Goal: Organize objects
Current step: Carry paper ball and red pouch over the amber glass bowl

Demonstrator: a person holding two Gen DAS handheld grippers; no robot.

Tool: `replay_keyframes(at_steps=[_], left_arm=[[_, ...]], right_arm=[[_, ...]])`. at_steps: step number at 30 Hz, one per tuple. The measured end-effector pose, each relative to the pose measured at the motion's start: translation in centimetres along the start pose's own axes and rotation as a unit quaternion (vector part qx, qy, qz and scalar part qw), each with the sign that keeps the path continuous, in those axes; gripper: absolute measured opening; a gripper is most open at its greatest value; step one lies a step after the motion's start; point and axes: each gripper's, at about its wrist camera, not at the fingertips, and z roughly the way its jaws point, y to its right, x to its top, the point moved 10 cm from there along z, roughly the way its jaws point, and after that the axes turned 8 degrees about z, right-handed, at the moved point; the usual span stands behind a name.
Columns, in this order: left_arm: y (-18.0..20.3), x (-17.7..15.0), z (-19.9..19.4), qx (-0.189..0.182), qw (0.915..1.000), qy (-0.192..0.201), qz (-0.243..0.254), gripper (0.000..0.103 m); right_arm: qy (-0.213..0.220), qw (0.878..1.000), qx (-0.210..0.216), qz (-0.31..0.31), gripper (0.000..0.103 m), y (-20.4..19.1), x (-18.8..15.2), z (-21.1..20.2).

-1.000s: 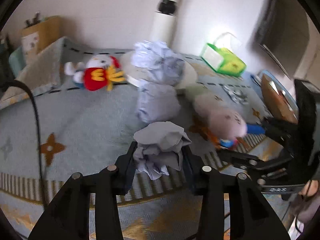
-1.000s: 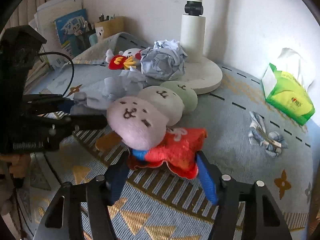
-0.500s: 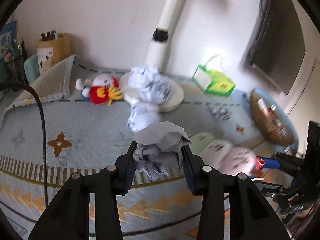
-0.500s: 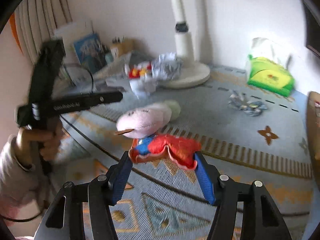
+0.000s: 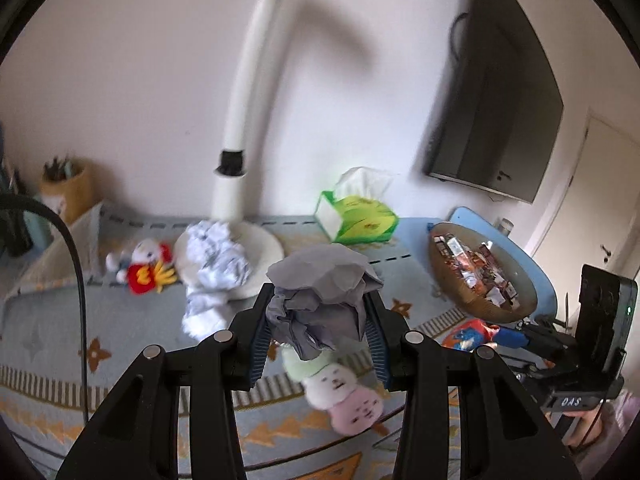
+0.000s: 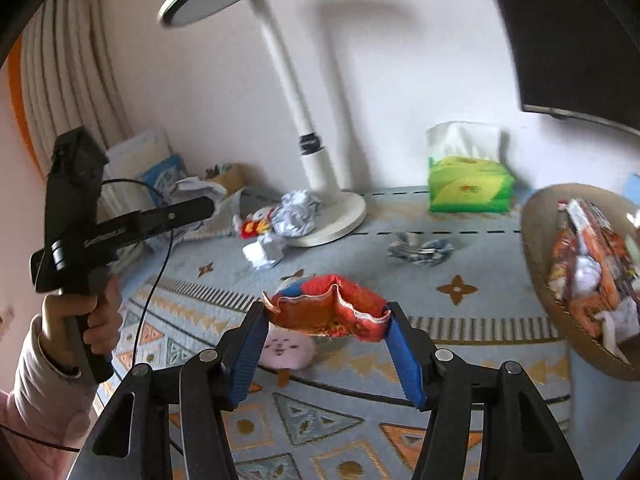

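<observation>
- Left wrist view: our left gripper has its fingers partly closed, pressing on either side of a crumpled grey paper ball, which bulges above and hangs below the pads, clear of the surface.
- Below that ball, a plush toy of stacked round heads, green, cream and pink, hangs over the patterned cloth; its red skirt is pinched at the right edge by our right gripper, whose black body stands at the far right.
- Farther back we see a white crumpled paper wad touching the lamp base, a smaller wad just in front of it, and a red-and-white plush to its left.
- A green tissue box sits near the wall; a bowl of wrapped snacks stands to the right.
- Right wrist view: our right gripper has blue-padded fingers about half apart and closing, each pad touching an end of the plush toy's red skirt, stretched between them.
- The pink head dangles beneath, above the surface.
- At the left our left hand grips the handle of the left gripper, which carries grey paper at its tip.
- A small patterned cloth bundle lies between the lamp base and the snack bowl.
</observation>
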Motion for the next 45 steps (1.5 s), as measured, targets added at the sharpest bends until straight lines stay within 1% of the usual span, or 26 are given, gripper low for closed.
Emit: replay_keyframes(at_steps=[3, 7, 9, 13, 16, 22, 25, 31, 35, 38, 41, 45], left_arm=[[1.4, 0.7, 0.5, -0.004, 0.9999, 0.0, 0.015, 0.039], [3.4, 1.4, 1.3, -0.021, 0.9995, -0.001, 0.023, 0.039], [4.3, 1.8, 1.7, -0.02, 0.9994, -0.001, 0.029, 0.039], [6.3, 2.4, 3.1, -0.031, 0.999, -0.006, 0.032, 0.04], [8.1, 2.8, 4.0, -0.037, 0.9985, -0.004, 0.04, 0.04], [12.3, 4.1, 5.8, -0.055, 0.9964, -0.004, 0.064, 0.04], [14.3, 4.7, 6.7, -0.066, 0.9948, -0.005, 0.078, 0.04], [18.3, 5.8, 8.4, -0.091, 0.9911, -0.004, 0.097, 0.04], [21.2, 6.3, 9.6, -0.114, 0.987, -0.006, 0.113, 0.04], [23.2, 6.3, 10.5, -0.122, 0.9839, -0.008, 0.13, 0.04], [24.8, 6.2, 11.5, -0.136, 0.9814, -0.013, 0.135, 0.04], [26.4, 5.8, 12.9, -0.149, 0.9788, -0.02, 0.139, 0.04]], right_arm=[[0.013, 1.0, -0.003, 0.014, 0.058, 1.1, 0.7, -1.2], [0.034, 0.999, -0.009, 0.028, 0.058, 2.7, 1.9, -3.0], [0.04, 0.999, -0.01, 0.032, 0.058, 3.3, 2.3, -3.6], [0.052, 0.998, -0.018, 0.038, 0.058, 4.9, 3.1, -4.8], [0.061, 0.997, -0.019, 0.047, 0.058, 6.0, 3.6, -5.7], [0.088, 0.993, -0.034, 0.071, 0.058, 9.4, 5.0, -8.1], [0.104, 0.99, -0.052, 0.078, 0.058, 11.3, 5.8, -9.5], [0.133, 0.982, -0.08, 0.109, 0.058, 15.6, 7.3, -12.7], [0.154, 0.975, -0.1, 0.129, 0.058, 18.6, 8.3, -15.0], [0.167, 0.97, -0.11, 0.142, 0.058, 20.4, 9.0, -16.6], [0.171, 0.967, -0.121, 0.147, 0.058, 21.9, 9.8, -17.4], [0.167, 0.965, -0.128, 0.156, 0.058, 23.7, 10.5, -17.5]])
